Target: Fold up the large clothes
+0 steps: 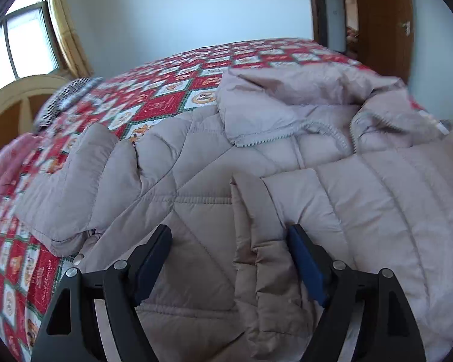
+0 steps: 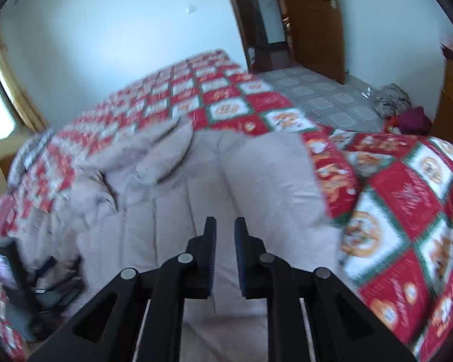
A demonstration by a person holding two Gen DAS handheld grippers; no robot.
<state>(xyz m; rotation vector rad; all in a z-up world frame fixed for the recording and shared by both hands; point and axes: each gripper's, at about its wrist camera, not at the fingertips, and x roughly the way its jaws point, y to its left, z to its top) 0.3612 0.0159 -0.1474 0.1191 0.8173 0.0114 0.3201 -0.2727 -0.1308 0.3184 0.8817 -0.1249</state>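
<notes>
A large beige quilted jacket (image 1: pixel 196 187) lies spread on a bed with a red patterned quilt (image 1: pixel 166 105). Its hood (image 1: pixel 287 102) and zipper lie toward the far side, and one sleeve (image 1: pixel 75 181) lies out to the left. My left gripper (image 1: pixel 229 235) is open, its fingers on either side of a raised fold of the jacket near the front. In the right wrist view the jacket (image 2: pixel 256 181) lies below my right gripper (image 2: pixel 225 226), whose jaws stand close together with a narrow gap and nothing seen between them. The left gripper (image 2: pixel 51 271) shows at the lower left.
A pink cloth (image 1: pixel 6 175) and a striped cloth (image 1: pixel 66 96) lie at the bed's left side by a headboard (image 1: pixel 15 96). A window (image 1: pixel 24 39) with curtains is left. A wooden door (image 2: pixel 311 21), tiled floor (image 2: pixel 317 96) and a clothes pile (image 2: pixel 401 105) lie to the right.
</notes>
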